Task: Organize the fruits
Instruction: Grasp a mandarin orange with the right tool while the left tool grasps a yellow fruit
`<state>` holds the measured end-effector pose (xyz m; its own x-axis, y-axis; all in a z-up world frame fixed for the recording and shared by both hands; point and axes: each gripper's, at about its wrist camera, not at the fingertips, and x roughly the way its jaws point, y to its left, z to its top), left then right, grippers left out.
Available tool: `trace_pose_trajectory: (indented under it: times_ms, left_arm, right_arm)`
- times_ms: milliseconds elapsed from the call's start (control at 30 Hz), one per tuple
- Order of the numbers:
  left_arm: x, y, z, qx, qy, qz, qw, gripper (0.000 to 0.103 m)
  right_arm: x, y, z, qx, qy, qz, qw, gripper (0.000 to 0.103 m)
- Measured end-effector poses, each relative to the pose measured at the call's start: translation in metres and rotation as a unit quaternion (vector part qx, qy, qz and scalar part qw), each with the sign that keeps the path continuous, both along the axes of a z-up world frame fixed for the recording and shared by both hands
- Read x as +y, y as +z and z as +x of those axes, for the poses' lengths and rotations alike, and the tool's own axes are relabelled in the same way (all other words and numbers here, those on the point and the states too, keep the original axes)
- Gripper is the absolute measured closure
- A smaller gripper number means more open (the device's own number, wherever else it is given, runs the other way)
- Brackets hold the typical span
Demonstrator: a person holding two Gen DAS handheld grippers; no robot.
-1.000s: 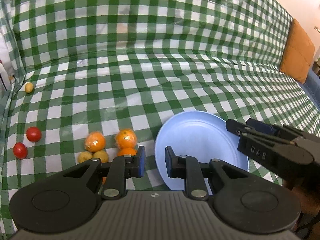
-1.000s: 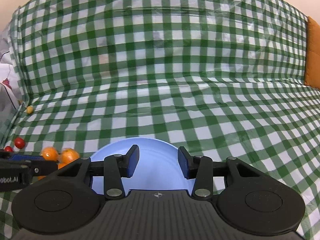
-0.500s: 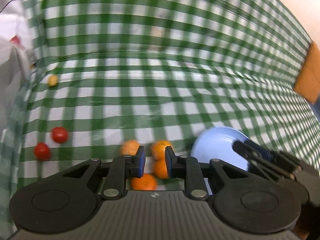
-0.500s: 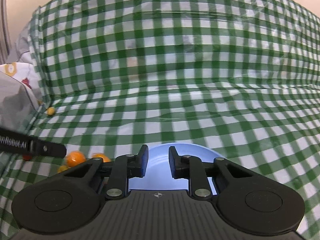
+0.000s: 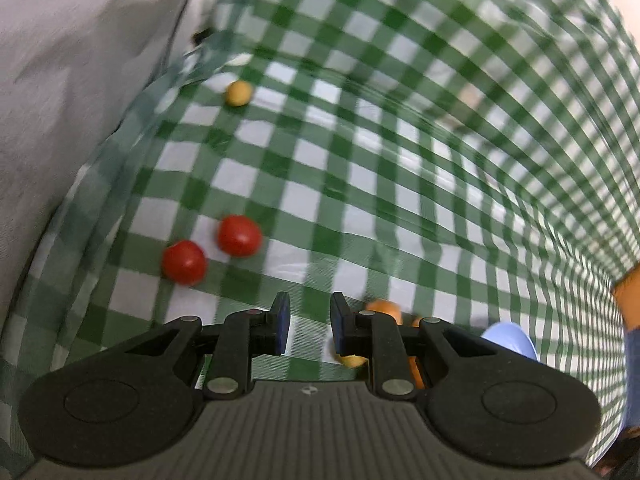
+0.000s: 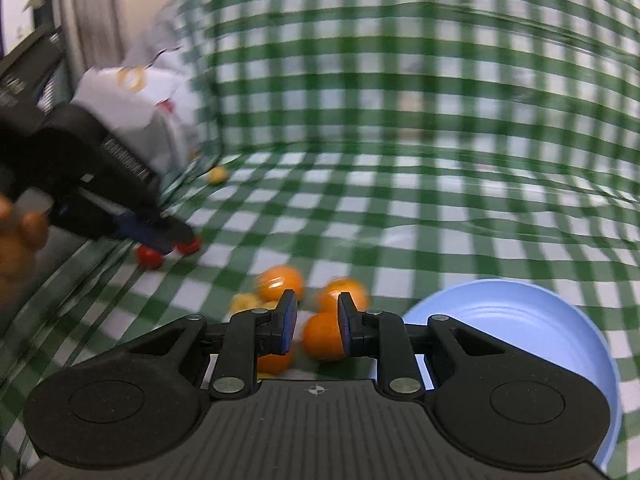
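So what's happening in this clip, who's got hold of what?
A person holds a two-finger gripper in each hand over a green-and-white checked cloth. Neither grips anything yet. The left gripper, jaws shut, points toward two small red tomatoes. The right gripper, jaws also shut, hangs over a cluster of round orange fruits beside an empty light-blue plate. A small yellow fruit lies apart, near a crumpled white bag. No fruit is on the plate.

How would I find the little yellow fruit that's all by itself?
Look at the green checked cloth, then at its far edge beside the crumpled white bag. The little yellow fruit lies there alone, smaller and paler than the two red tomatoes nearer the camera.
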<state>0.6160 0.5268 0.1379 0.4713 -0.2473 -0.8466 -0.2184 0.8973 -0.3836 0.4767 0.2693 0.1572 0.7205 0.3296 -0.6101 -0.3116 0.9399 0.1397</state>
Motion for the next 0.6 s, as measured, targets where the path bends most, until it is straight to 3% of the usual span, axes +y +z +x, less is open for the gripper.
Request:
trace_pose_trajectory:
  times_ms: [200, 333, 467, 600]
  left_arm:
    - [0.033, -0.001, 0.009, 0.015, 0.049, 0.009, 0.9986, 0.078]
    - [0.054, -0.003, 0.012, 0.02, 0.076, 0.019, 0.9967, 0.074]
    - [0.061, -0.007, 0.013, 0.018, 0.085, 0.047, 0.9951, 0.068]
    - [0.055, -0.01, 0.016, 0.01, 0.065, 0.048, 0.9967, 0.068]
  right_arm:
    - [0.032, -0.012, 0.0, 0.012, 0.059, -0.037, 0.998, 0.078]
    - [0.04, -0.021, 0.003, 0.025, 0.064, -0.06, 0.996, 0.062]
    - [0.045, -0.032, 0.008, 0.043, 0.067, -0.075, 0.994, 0.061]
    - [0.053, -0.042, 0.011, 0.049, 0.073, -0.097, 0.991, 0.057]
